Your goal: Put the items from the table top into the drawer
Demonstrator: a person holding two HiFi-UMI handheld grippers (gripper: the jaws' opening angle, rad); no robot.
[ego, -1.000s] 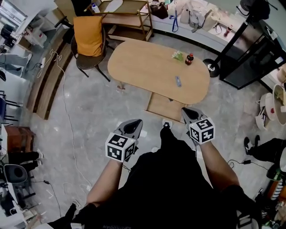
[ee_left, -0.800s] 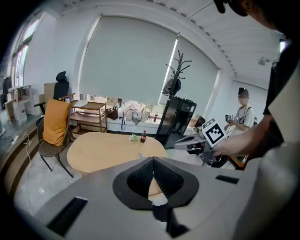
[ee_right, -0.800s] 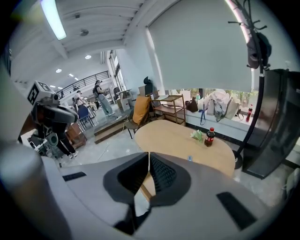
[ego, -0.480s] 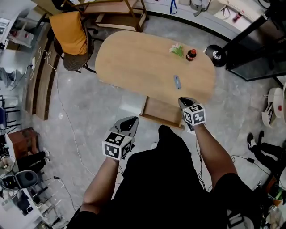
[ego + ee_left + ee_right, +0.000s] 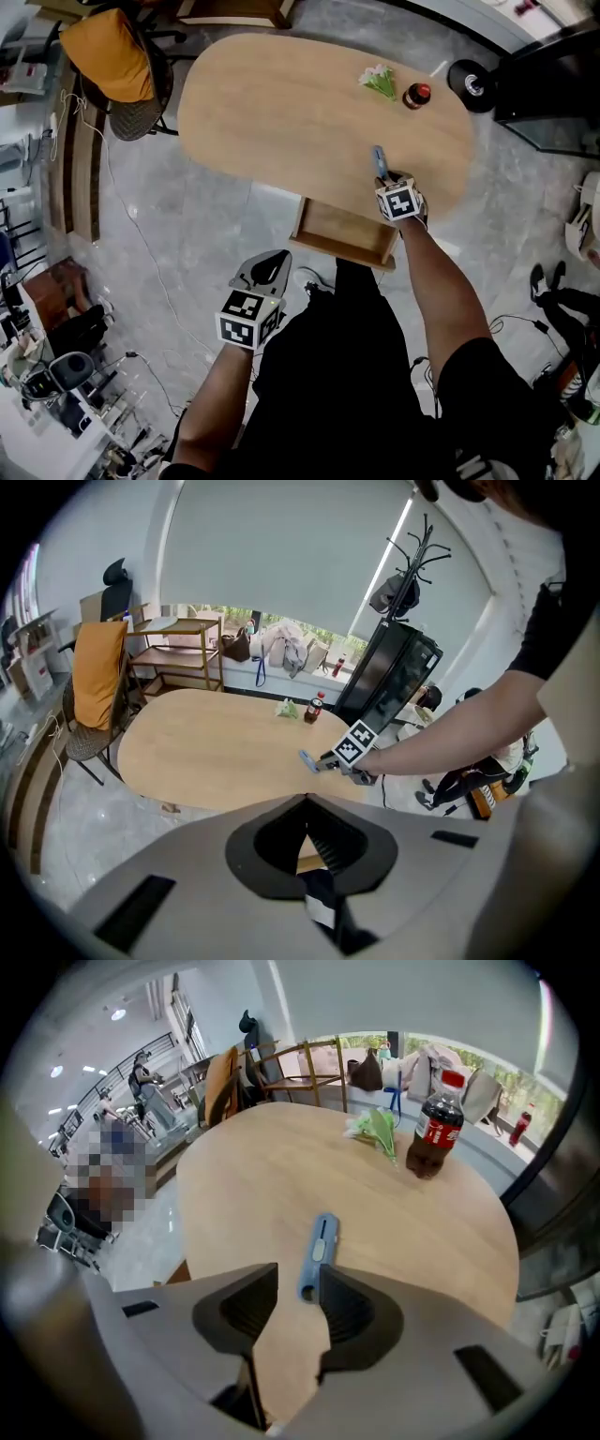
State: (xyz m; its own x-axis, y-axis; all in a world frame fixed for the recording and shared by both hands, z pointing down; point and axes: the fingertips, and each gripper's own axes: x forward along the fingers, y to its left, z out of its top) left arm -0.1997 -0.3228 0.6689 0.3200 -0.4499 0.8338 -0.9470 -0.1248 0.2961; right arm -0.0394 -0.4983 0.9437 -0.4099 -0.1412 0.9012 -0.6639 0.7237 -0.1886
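Note:
A blue utility knife [image 5: 379, 161] lies on the oval wooden table [image 5: 281, 103] near its front edge. My right gripper [image 5: 383, 179] is lowered over it, jaws opening, with the knife's near end [image 5: 317, 1252] between the fingertips and a gap still showing at the pads. A cola bottle [image 5: 432, 1138] and a small green-and-white bunch [image 5: 375, 1129] stand farther back on the table. The drawer [image 5: 345, 234] is pulled out under the table's front edge. My left gripper [image 5: 271, 260] hangs over the floor left of the drawer, tips together [image 5: 306, 799], holding nothing.
A chair with an orange cover [image 5: 117, 66] stands at the table's far left end. A black stand base [image 5: 472, 82] sits beyond the right end. A cable [image 5: 141, 253] runs across the grey floor. A wooden shelf and a coat rack [image 5: 412, 564] are behind the table.
My right gripper has gone forward and down from over the floor to the knife on the table. The left gripper moved down a little. The table and open drawer have come closer.

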